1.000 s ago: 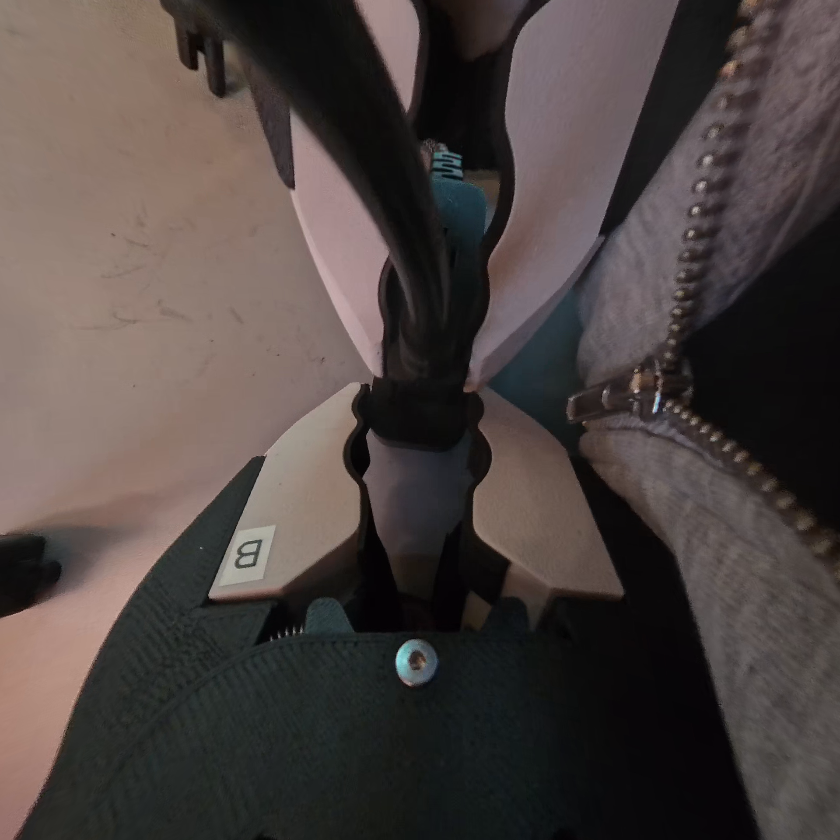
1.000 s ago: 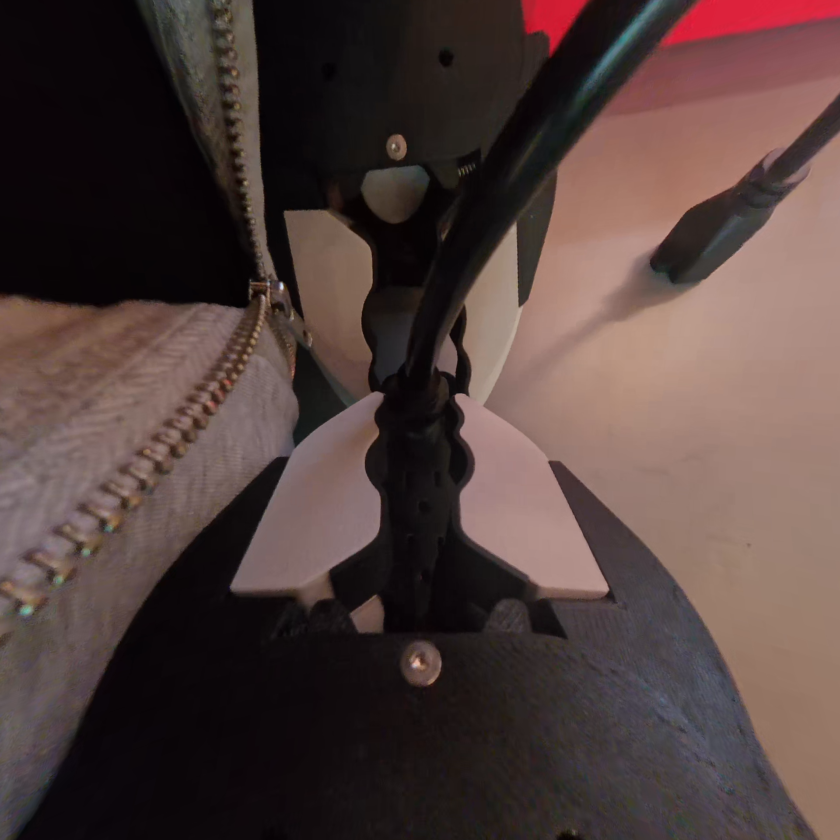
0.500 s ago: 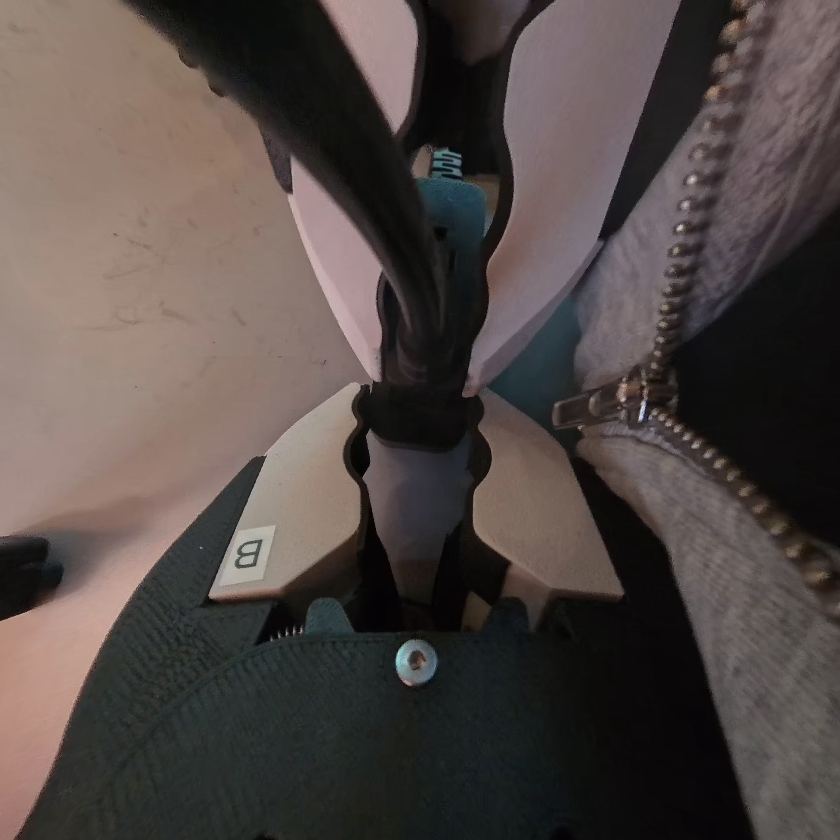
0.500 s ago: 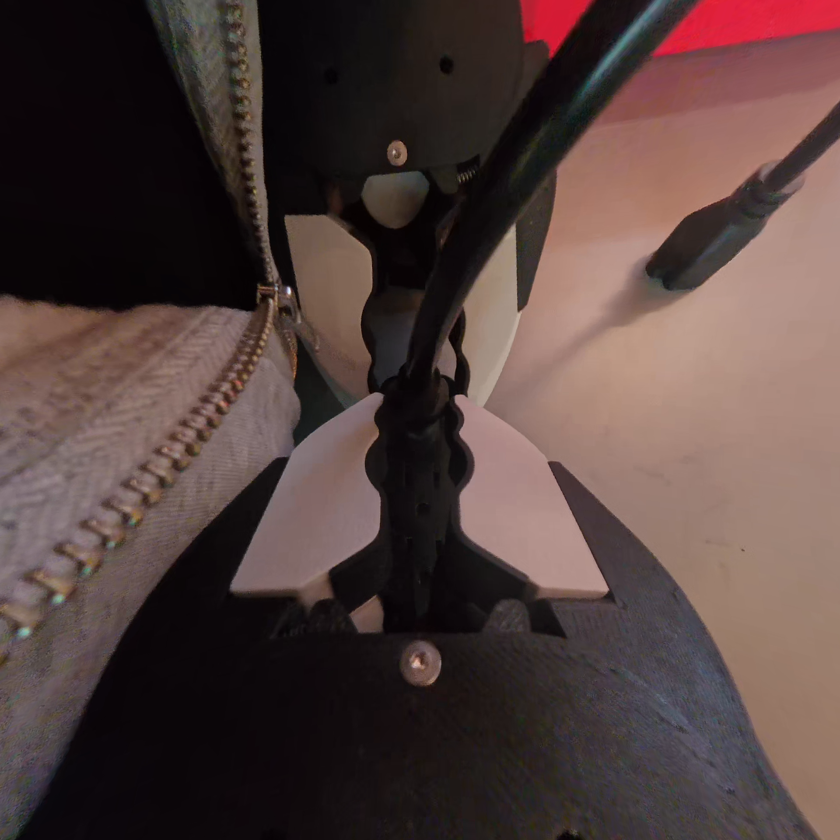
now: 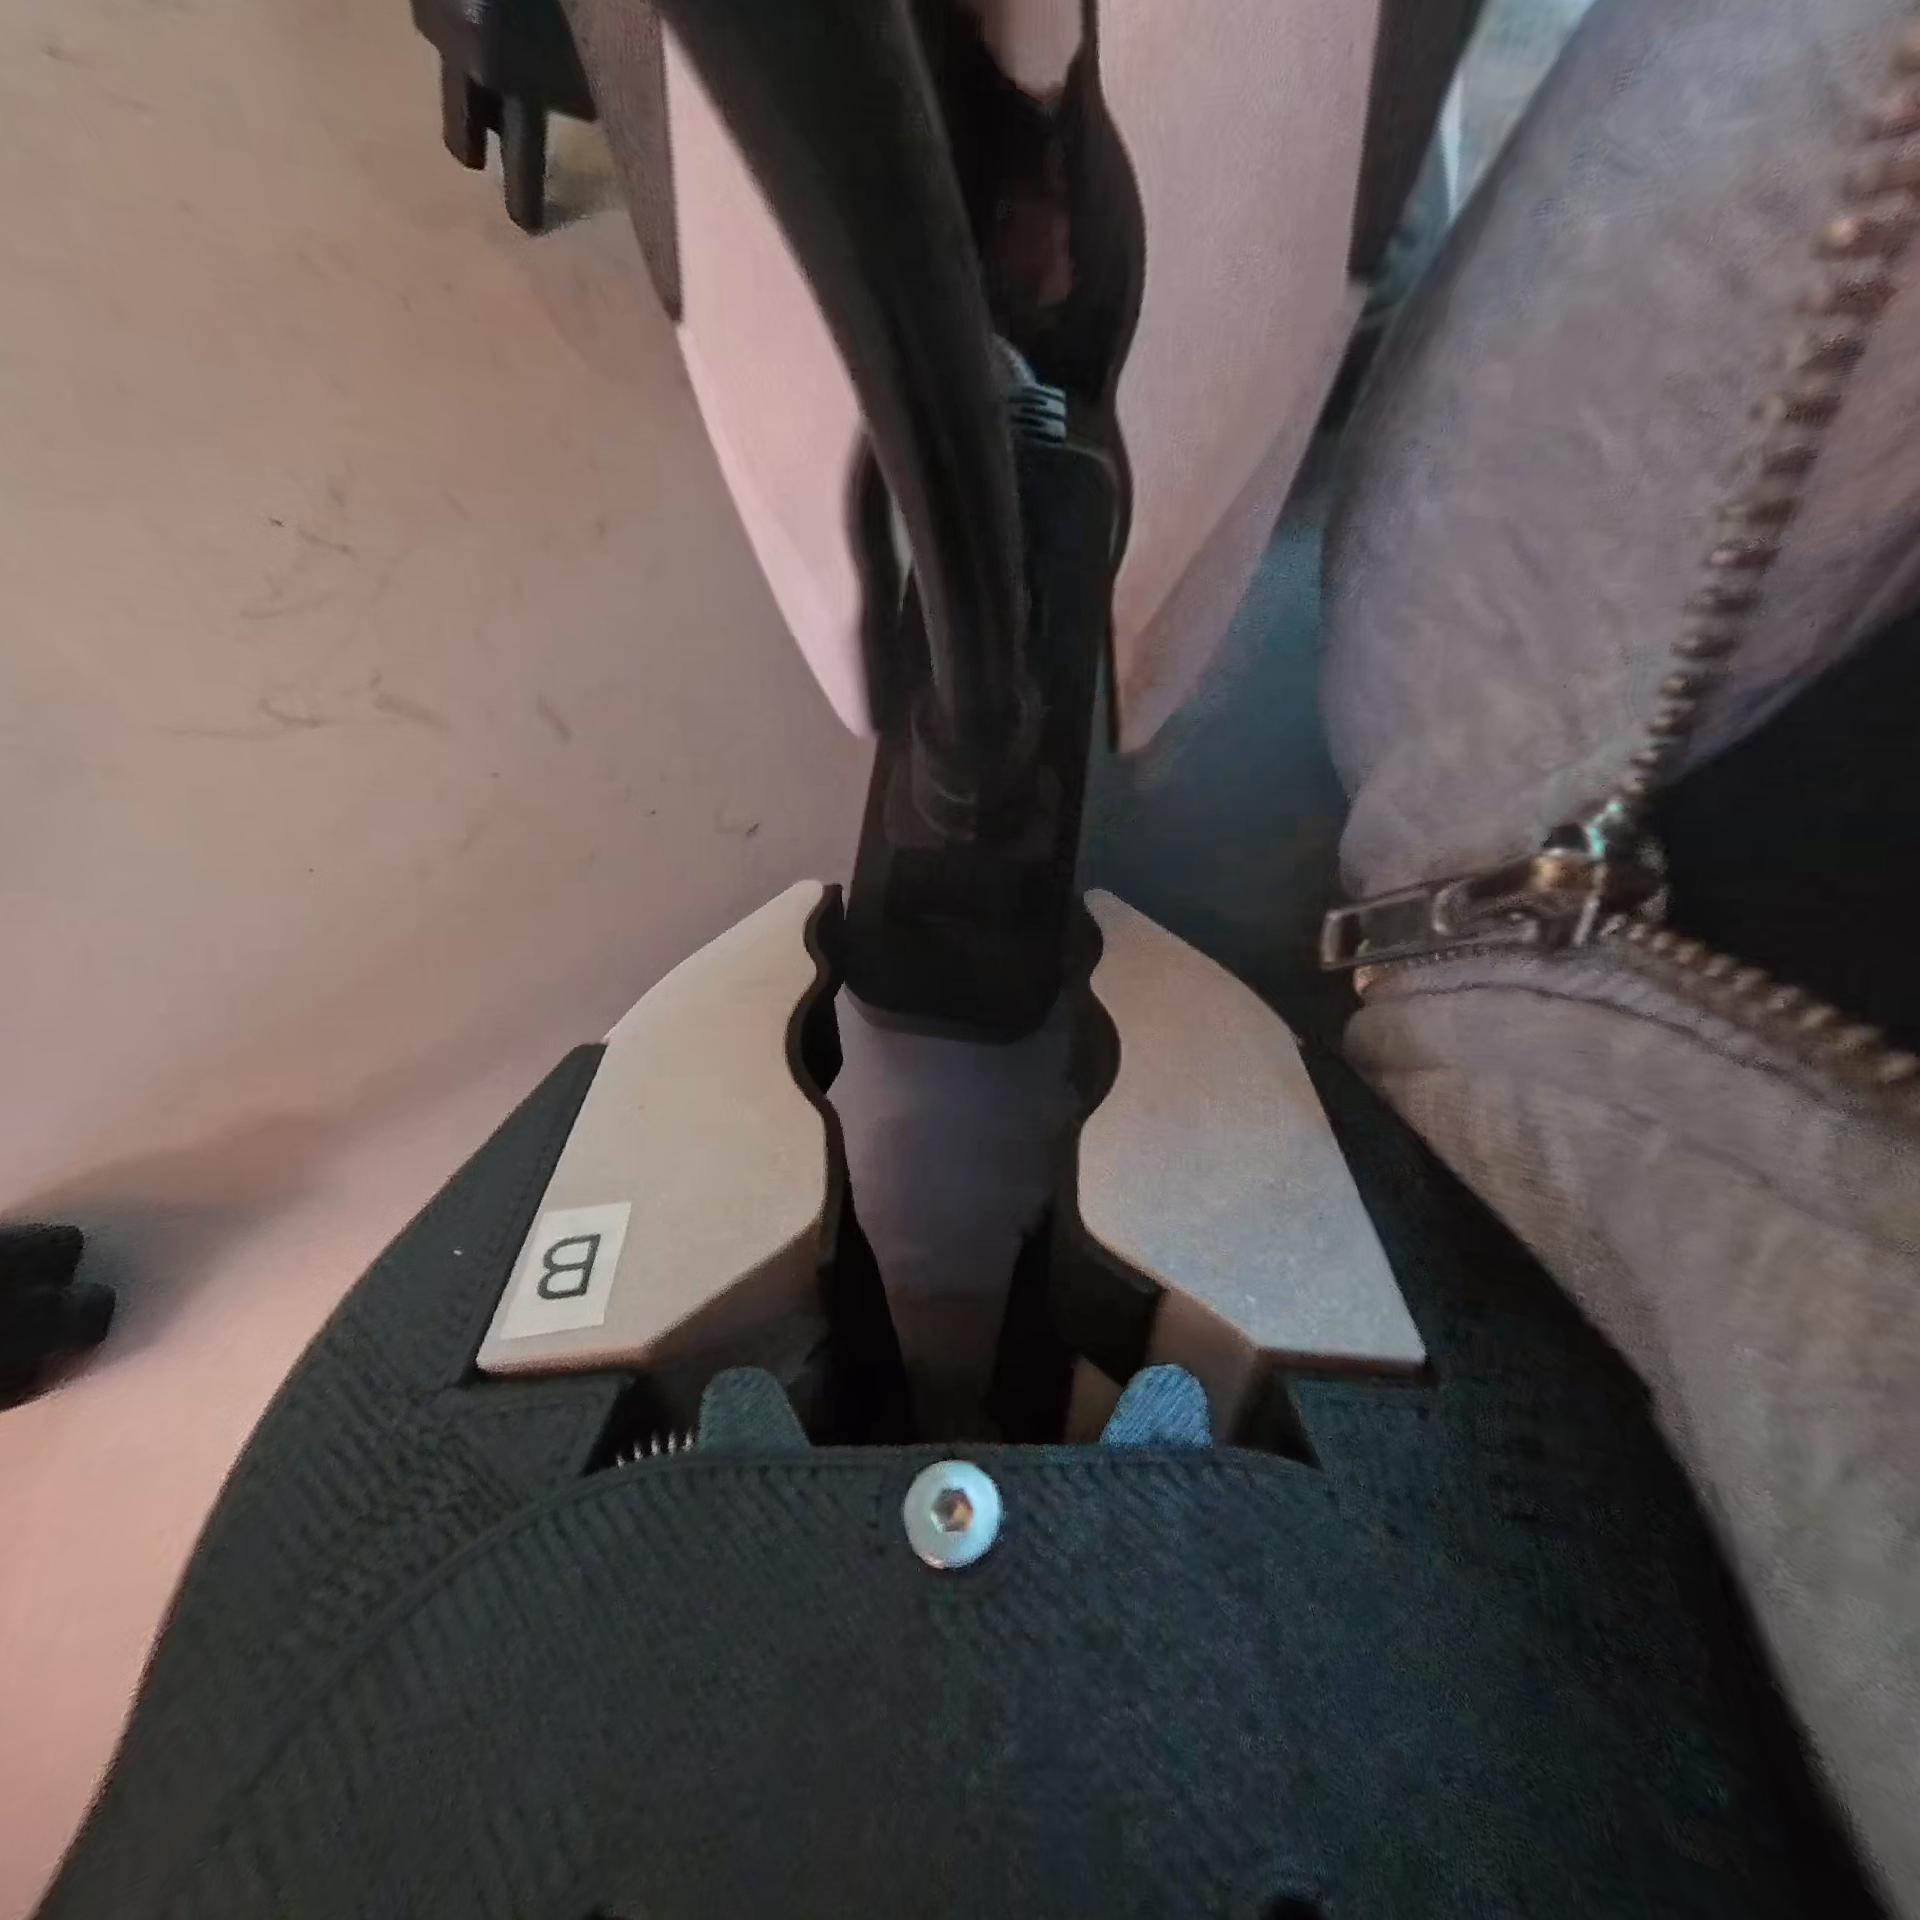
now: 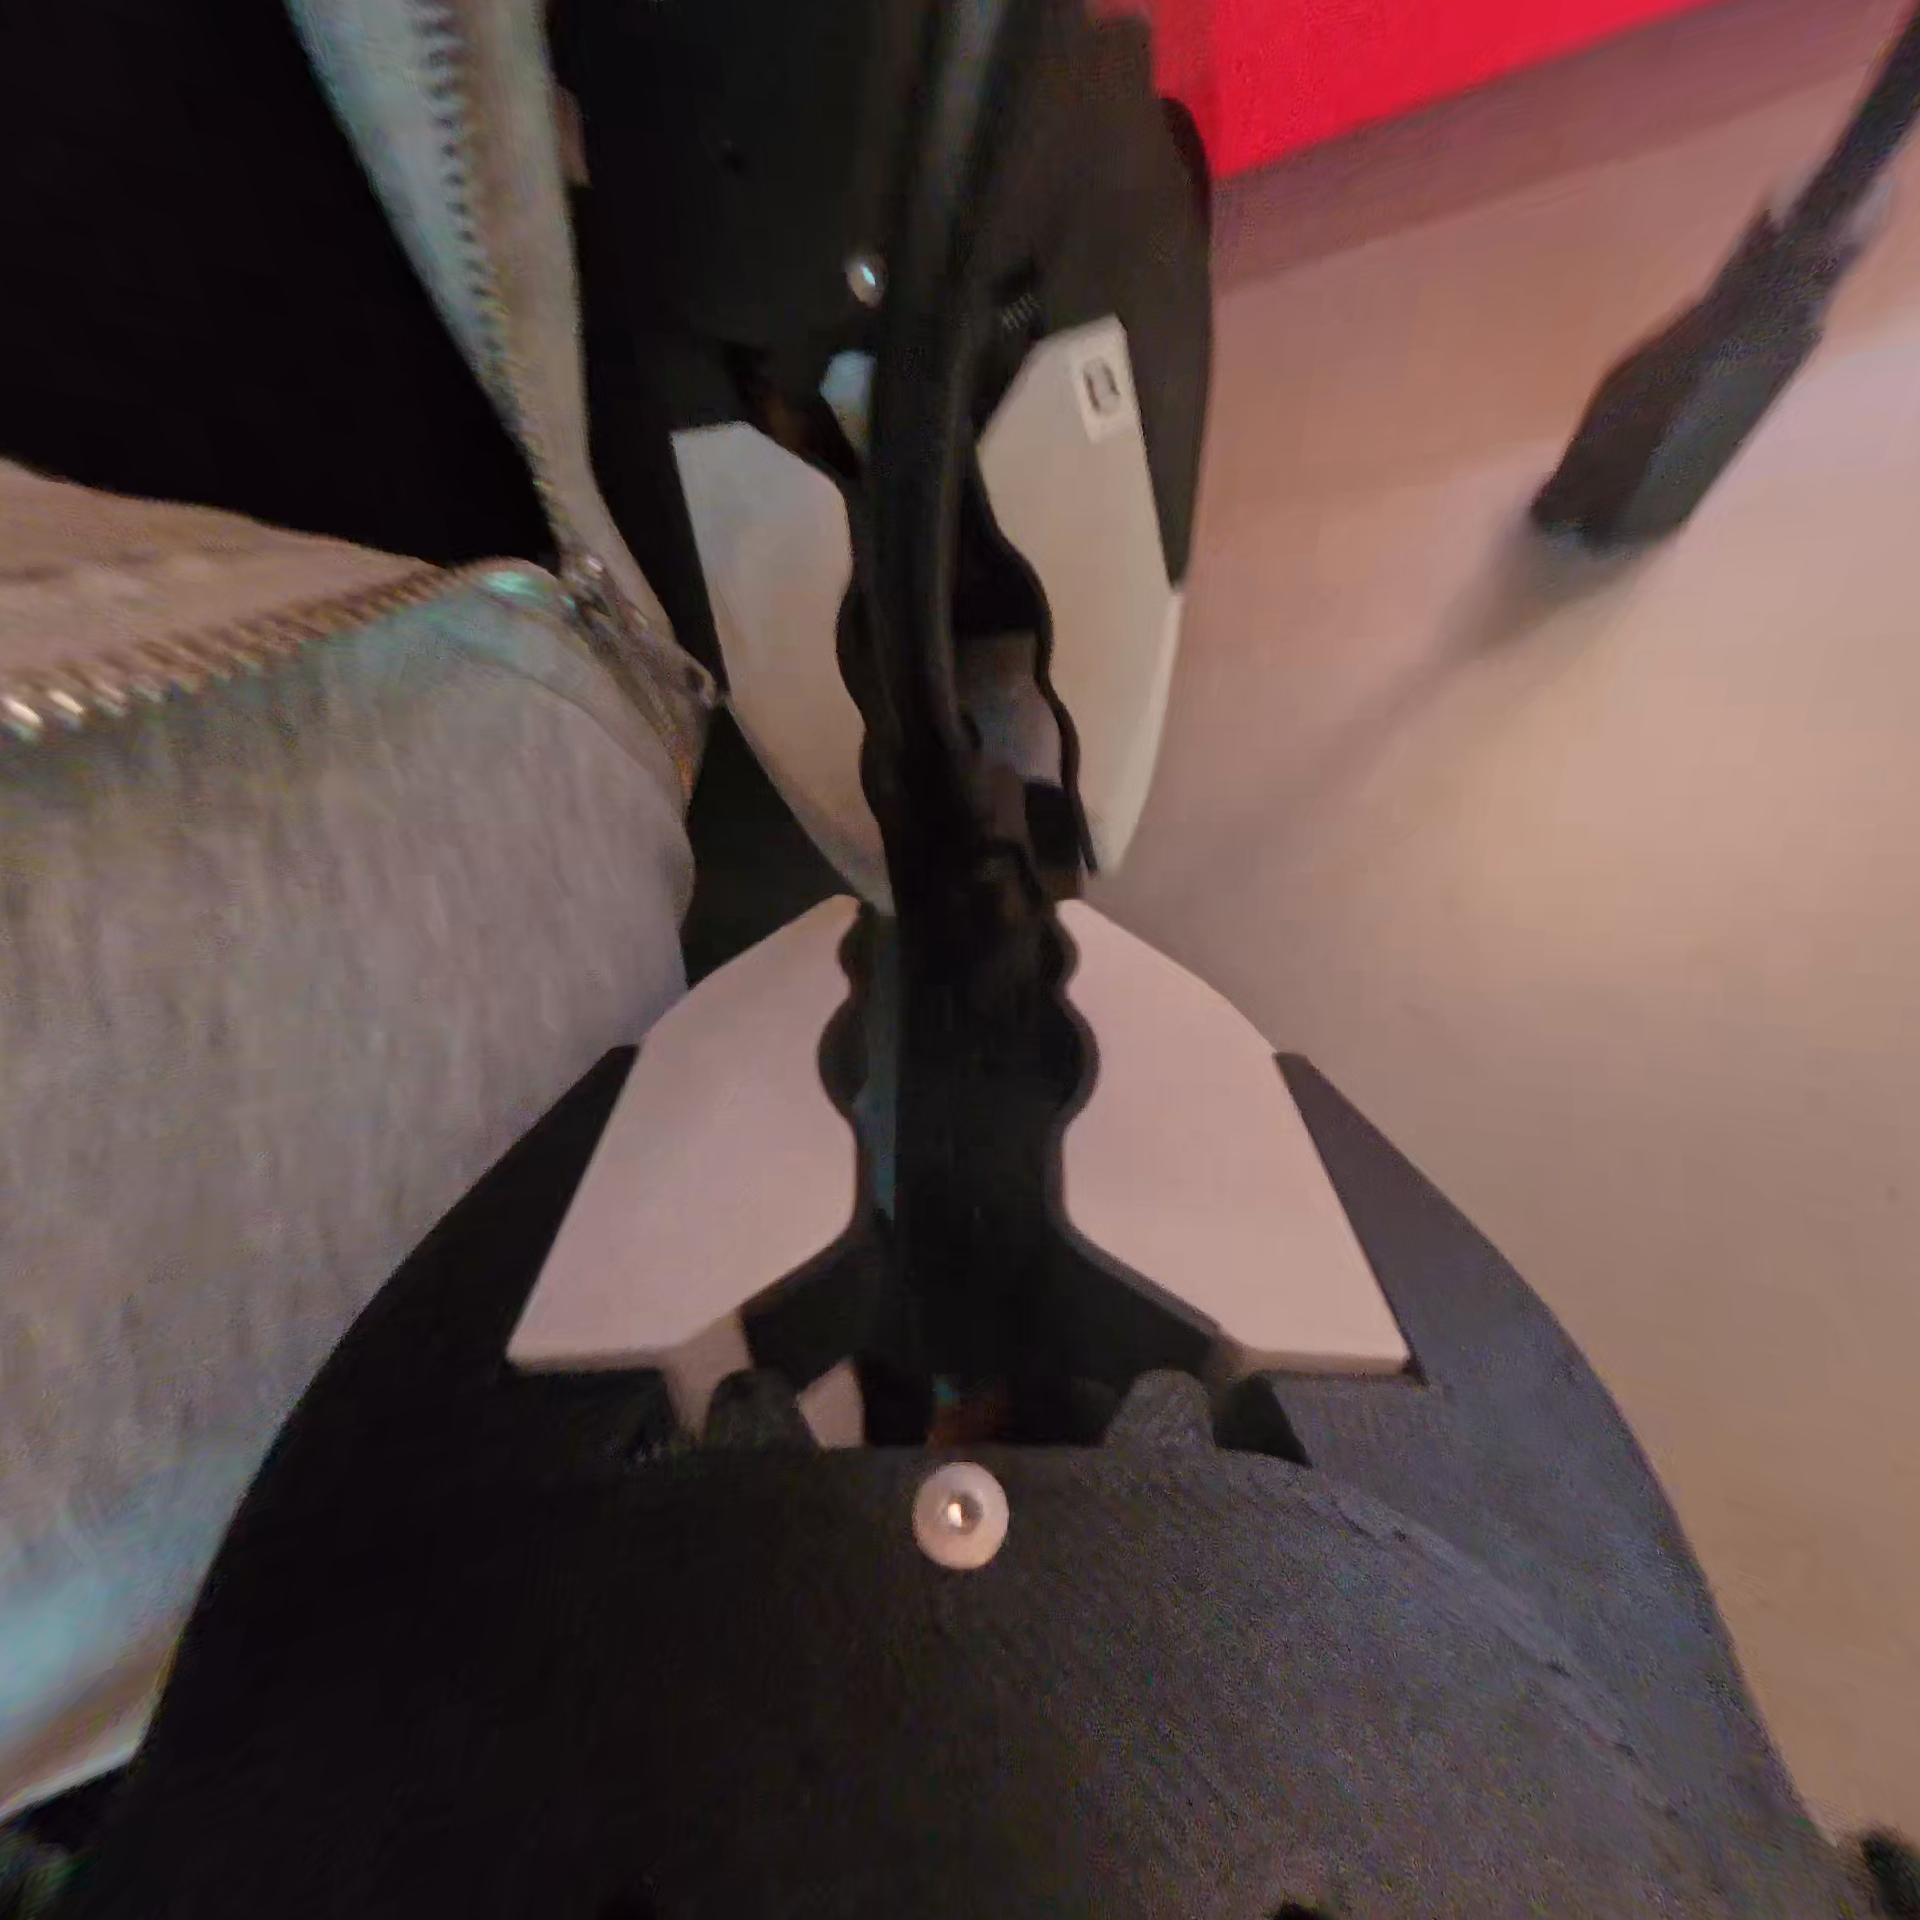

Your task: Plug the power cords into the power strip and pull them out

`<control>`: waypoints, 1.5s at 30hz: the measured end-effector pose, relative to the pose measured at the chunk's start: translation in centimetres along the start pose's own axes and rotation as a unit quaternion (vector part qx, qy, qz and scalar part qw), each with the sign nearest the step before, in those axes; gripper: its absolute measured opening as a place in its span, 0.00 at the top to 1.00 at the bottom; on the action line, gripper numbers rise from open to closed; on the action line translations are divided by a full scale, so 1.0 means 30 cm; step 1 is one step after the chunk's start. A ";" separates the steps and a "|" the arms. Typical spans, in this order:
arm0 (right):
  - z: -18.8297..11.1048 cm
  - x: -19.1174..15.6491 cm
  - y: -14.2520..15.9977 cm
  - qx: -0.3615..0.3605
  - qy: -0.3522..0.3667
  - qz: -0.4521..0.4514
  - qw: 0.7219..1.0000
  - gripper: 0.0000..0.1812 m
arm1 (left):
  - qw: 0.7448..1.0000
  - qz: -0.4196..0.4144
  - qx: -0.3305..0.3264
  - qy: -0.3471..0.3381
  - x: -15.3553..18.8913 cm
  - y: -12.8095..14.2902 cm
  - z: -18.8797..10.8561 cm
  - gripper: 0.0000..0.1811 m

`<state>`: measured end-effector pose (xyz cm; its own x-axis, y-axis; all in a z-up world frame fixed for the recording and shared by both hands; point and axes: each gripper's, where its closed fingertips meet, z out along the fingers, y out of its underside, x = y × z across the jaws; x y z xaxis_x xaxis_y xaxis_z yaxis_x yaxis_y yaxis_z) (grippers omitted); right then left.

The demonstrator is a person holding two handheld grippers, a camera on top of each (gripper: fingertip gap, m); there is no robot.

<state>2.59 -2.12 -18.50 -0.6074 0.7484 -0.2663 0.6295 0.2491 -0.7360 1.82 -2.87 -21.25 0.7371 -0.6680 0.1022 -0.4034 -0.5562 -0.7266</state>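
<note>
My two grippers face each other tip to tip above a pale table (image 5: pixel 312 623). My left gripper (image 5: pixel 956 914) is shut on a black plug (image 5: pixel 966 852). The white fingers (image 5: pixel 769 499) of the right gripper stand just beyond it, with a small gap between the two pairs of tips. A black power cord (image 5: pixel 831 208) rises from the plug. In the right wrist view, my right gripper (image 6: pixel 961 925) is shut on the ribbed black end of the power cord (image 6: pixel 961 1091). The left gripper's fingers (image 6: pixel 1081 582) face it. No power strip is in view.
A person's grey zip jacket fills the right of the left wrist view (image 5: pixel 1610 1247) and the left of the right wrist view (image 6: pixel 312 935). Another black plug (image 6: pixel 1704 384) hangs blurred over the table. Another plug (image 5: pixel 499 114) shows top left. A red surface (image 6: pixel 1455 73) lies behind. Left and right tips are no more than a few centimetres apart.
The two grippers have drawn a little apart, so more of the black plug shows between their tips. The cord has swung from leaning sideways to nearly upright. Both views are now motion-blurred.
</note>
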 end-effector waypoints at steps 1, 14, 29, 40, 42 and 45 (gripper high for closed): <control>-0.011 0.011 0.026 -0.016 -0.004 0.019 1.000 0.75 | 1.000 -0.011 0.007 0.007 0.000 -0.006 -0.005 0.77; 0.069 0.044 0.116 -0.122 0.102 -0.106 0.982 0.75 | 0.993 0.024 0.112 0.002 0.008 -0.122 -0.039 0.87; 0.090 0.035 0.109 -0.193 0.114 -0.081 0.971 0.75 | 0.992 0.069 0.108 0.003 0.010 -0.126 -0.073 0.92; 0.101 0.030 0.103 -0.222 0.120 -0.075 0.965 0.74 | 0.990 0.046 0.132 -0.022 0.010 -0.115 -0.101 0.92; 0.113 0.028 0.094 -0.217 0.120 -0.074 0.966 0.74 | 0.992 0.046 0.113 -0.026 0.001 -0.076 -0.115 0.92; 0.125 0.027 0.083 -0.226 0.117 -0.080 0.964 0.75 | 0.991 0.055 0.122 -0.029 0.006 -0.098 -0.119 0.92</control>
<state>1.85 -3.20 -22.88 -0.6212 0.7835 0.0156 0.7157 0.5754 -0.3958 1.19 -3.12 -16.66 0.7282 -0.6850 -0.0214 -0.3455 -0.3399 -0.8747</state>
